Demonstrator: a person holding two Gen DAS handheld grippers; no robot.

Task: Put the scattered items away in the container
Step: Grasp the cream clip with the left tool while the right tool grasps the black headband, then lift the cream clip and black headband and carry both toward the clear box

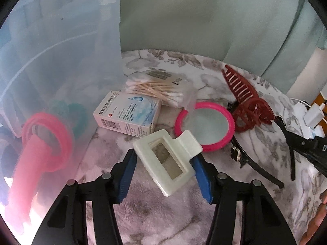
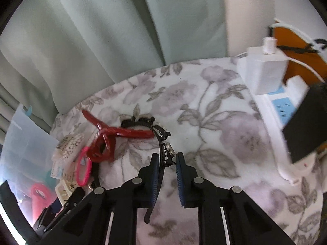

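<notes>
Left gripper (image 1: pixel 165 163) jaws clamp the cream rectangular plastic hair claw (image 1: pixel 166 162); right gripper (image 2: pixel 167 175) jaws pinch the black toothed headband (image 2: pixel 161 157). The translucent plastic container (image 1: pixel 61 81) holds pink items; several remain scattered.

I counted two hair claws: one cream claw (image 1: pixel 166 163) at six o'clock between my gripper's pads and one dark red claw (image 1: pixel 246 101) at two o'clock. There was one pink-rimmed mirror (image 1: pixel 206 125), one medicine box (image 1: pixel 127 114), one pack of cotton swabs (image 1: pixel 157 89), one black headband (image 2: pixel 161 143), and one translucent container (image 1: pixel 57 61) at nine o'clock.
</notes>
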